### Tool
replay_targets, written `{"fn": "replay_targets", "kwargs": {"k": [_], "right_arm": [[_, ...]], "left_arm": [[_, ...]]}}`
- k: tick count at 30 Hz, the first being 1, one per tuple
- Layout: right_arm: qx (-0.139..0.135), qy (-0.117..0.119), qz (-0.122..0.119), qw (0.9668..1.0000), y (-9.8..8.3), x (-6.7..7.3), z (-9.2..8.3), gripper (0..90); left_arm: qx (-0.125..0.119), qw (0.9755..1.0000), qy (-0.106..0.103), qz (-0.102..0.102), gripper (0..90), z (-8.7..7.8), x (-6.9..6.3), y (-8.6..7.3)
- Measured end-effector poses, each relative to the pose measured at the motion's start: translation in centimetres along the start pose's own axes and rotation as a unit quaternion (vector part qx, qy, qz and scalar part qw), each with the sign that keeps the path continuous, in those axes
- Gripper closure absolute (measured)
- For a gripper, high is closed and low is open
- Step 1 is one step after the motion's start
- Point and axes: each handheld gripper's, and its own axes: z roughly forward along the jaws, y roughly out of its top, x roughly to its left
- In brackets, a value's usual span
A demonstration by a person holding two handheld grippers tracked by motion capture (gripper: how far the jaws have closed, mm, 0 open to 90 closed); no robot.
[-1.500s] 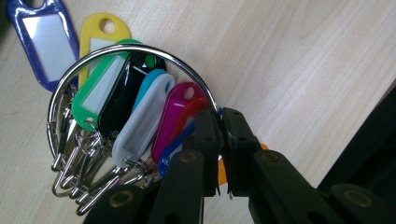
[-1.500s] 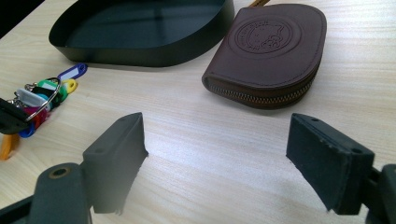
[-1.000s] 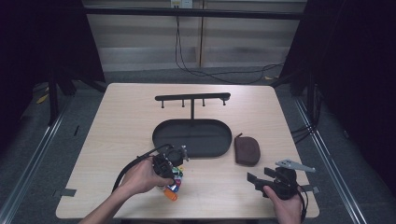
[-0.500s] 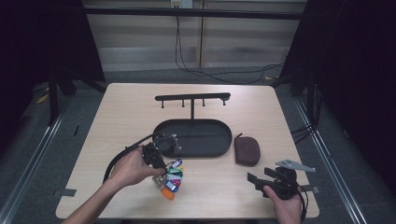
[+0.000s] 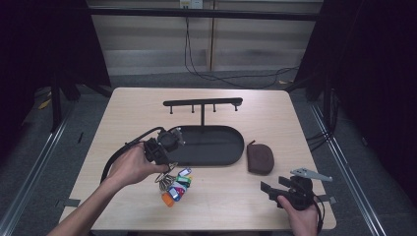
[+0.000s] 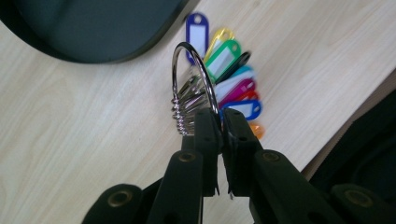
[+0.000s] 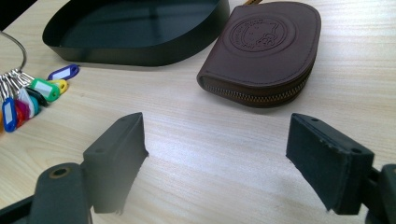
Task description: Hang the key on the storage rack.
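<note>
A light wooden table (image 5: pixel 128 113) is seen from the high view, with a black oval tray (image 5: pixel 211 146) placed near its middle and a black hook rack (image 5: pixel 202 103) raised on a post at the tray's far edge. A brown zipped pouch (image 5: pixel 259 158) is laid on the table just beside the tray's right end, apart from it. The left gripper (image 5: pixel 162 156) is held at the tray's near left rim. In the left gripper view its jaws are closed on a large metal key ring (image 6: pixel 192 77), which is gripped at its lower part and held upright. A fan of coloured key tags (image 6: pixel 229 84) is hung from the ring by smaller rings; in the high view the tags (image 5: pixel 176 186) are spread on the table just in front of the tray's near edge. Whether every tag is resting on the wood cannot be told. The right gripper (image 5: pixel 284 189) is held near the front right corner of the table, well apart from the ring. In the right gripper view its jaws are spread wide with nothing between them, and bare table is seen between them, with the pouch (image 7: pixel 268 49) and the tray (image 7: pixel 135 28) lying beyond.
</note>
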Motion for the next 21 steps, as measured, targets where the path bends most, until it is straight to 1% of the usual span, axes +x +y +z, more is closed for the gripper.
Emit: {"fn": "replay_targets", "kwargs": {"k": [2,3,4,5,6,7,8,11,12,13,14,18,19,20,21], "right_arm": [[0.000,0.000,-0.001,1.0000,0.0,0.0,0.0,19.7],[0.000,0.000,-0.001,1.0000,0.0,0.0,0.0,19.7],[0.000,0.000,0.000,1.0000,0.0,0.0,0.0,19.7],[0.000,0.000,-0.001,1.0000,0.0,0.0,0.0,19.6],[-0.001,0.000,-0.001,1.0000,0.0,0.0,0.0,19.6],[-0.001,-0.001,-0.001,1.0000,0.0,0.0,0.0,19.7],[0.000,-0.001,0.001,1.0000,0.0,0.0,0.0,19.7],[0.001,0.000,0.001,1.0000,0.0,0.0,0.1,19.6],[0.001,-0.001,0.001,1.0000,0.0,0.0,0.1,19.7],[0.000,-0.001,0.002,1.0000,0.0,0.0,0.1,19.7],[0.000,0.000,0.004,1.0000,0.0,-0.1,0.1,19.6],[0.001,0.000,0.006,1.0000,0.0,-0.1,0.1,19.7],[0.002,-0.001,0.006,1.0000,0.0,-0.1,0.1,19.7],[0.002,-0.001,0.005,1.0000,0.0,-0.1,0.1,19.7],[0.002,-0.001,0.005,1.0000,0.0,-0.1,0.1,19.7]], "left_arm": [[-0.004,1.0000,-0.003,0.004,85.5,-0.6,0.1,-0.1],[-0.004,1.0000,-0.003,0.004,85.5,-0.6,0.1,-0.1],[-0.011,0.9999,-0.010,0.002,85.5,-1.0,0.1,-0.3],[-0.009,0.9999,-0.008,0.007,85.5,-1.2,0.2,-0.3],[-0.013,0.9998,-0.011,0.005,85.5,-1.4,0.2,-0.4],[-0.012,0.9998,-0.016,0.009,85.5,-1.6,0.3,-0.4],[-0.012,0.9998,-0.015,0.009,85.5,-1.7,0.3,-0.5],[-0.009,0.9998,-0.017,0.009,85.5,-2.1,0.4,-0.6],[-0.010,0.9998,-0.018,0.007,85.5,-2.3,0.5,-0.6],[-0.012,0.9996,-0.024,0.001,85.5,-2.8,0.8,-0.6],[-0.011,0.9997,-0.021,-0.005,85.5,-3.0,0.8,-0.5],[-0.009,0.9998,-0.017,-0.005,85.6,-3.7,0.8,-0.4],[-0.009,0.9998,-0.019,-0.004,85.5,-4.0,0.8,-0.4],[-0.010,0.9997,-0.023,0.002,85.5,-4.5,0.8,-0.3],[-0.010,0.9997,-0.023,0.002,85.5,-4.5,0.8,-0.3]]}}
